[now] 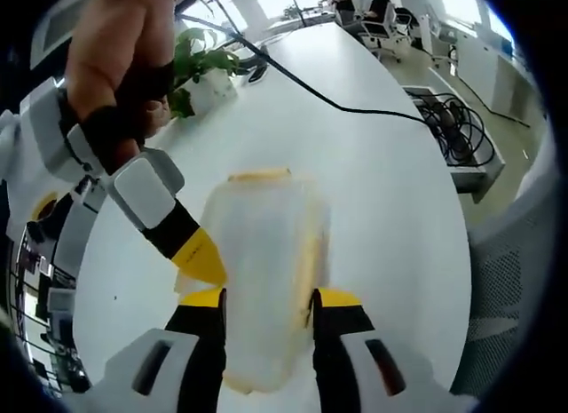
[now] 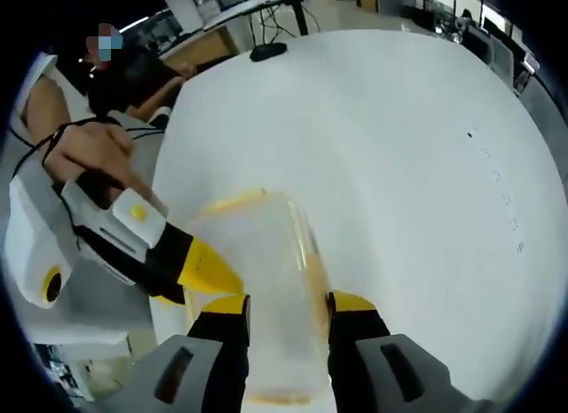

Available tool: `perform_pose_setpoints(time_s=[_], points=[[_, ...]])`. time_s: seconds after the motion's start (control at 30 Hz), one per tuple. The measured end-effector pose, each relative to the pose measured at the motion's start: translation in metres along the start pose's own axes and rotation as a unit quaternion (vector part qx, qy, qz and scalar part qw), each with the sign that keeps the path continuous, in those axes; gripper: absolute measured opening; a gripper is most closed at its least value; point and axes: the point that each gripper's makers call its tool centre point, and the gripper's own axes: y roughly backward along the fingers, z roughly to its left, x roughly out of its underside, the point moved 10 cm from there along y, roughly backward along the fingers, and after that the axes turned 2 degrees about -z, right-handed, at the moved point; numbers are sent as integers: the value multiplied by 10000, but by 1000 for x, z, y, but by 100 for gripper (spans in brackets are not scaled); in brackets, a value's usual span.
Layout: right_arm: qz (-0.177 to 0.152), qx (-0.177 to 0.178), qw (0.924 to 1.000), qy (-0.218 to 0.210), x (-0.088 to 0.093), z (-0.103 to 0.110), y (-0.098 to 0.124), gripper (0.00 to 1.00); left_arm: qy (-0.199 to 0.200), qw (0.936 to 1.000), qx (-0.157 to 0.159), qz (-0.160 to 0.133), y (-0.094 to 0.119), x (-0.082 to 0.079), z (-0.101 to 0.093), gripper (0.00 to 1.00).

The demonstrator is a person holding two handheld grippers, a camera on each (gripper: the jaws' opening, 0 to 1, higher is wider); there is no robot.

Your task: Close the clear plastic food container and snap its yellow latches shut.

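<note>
The clear rectangular plastic food container with yellow latches sits on the white round table, clamped between both the left gripper and right gripper; squeezing sideways could skid it, leaving latches unsnapped

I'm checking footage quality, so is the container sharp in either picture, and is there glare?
Left gripper view: the clear container looks soft and smeared, and windows at top blow out white. Right gripper view: the container is hazy too, while the white table is evenly bright.

Container blurred; latches' state prob. unreadable.
</note>
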Motion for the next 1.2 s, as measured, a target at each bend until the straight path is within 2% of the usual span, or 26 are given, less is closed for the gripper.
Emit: perform_pose_setpoints(time_s=[0.2, 0.7, 0.83, 0.97, 1.13, 1.2], points=[[-88, 46, 9999, -35, 1, 1, 1, 33, 86, 9999, 109, -68, 0, 1, 3, 37], [-489, 70, 9985, -224, 11, -3, 3, 34, -29, 9999, 93, -95, -1, 0, 4, 38], [-449, 61, 9987, -238, 10, -2, 2, 34, -77, 9998, 139, -112, -1, 1, 4, 38], [-416, 101, 9987, -261, 9, -1, 3, 35, -43, 9992, 340, -218, 1, 4, 8, 41], [-577, 300, 9975, -258, 12, 0, 5, 40, 38, 9971, 698, -296, 4, 6, 6, 53], [-568, 389, 9974, -232, 14, 2, 5, 43, 205, 9954, 871, -351, 6, 6, 5, 58]])
